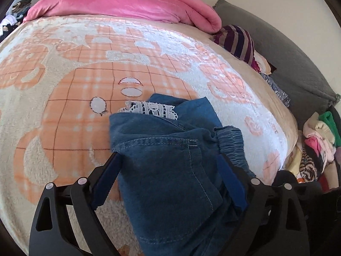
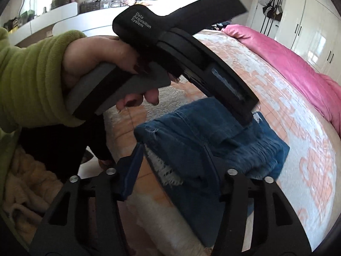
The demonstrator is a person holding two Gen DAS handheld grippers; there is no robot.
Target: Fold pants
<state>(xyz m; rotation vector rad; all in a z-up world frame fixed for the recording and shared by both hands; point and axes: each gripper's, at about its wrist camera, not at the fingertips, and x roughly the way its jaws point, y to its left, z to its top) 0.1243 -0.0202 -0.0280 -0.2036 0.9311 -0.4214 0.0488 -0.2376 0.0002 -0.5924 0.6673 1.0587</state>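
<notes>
The folded blue denim pants (image 1: 170, 160) with white lace trim lie on the orange-and-white blanket (image 1: 74, 68). My left gripper (image 1: 170, 162) is open, its jaws wide apart on either side of the bundle, which fills the gap between them. In the right wrist view the pants (image 2: 213, 140) lie between the open jaws of my right gripper (image 2: 172, 147), a frayed white hem near the left finger. The left gripper's body (image 2: 191, 49), held by a hand in a green sleeve, hangs over the far side of the pants.
A pink duvet (image 1: 127, 4) lies bunched at the far end of the bed. A striped garment (image 1: 236, 40) and a grey cushion (image 1: 287, 64) lie along the right edge. A heap of clothes (image 1: 315, 145) sits beside the bed. White wardrobes (image 2: 309, 21) stand behind.
</notes>
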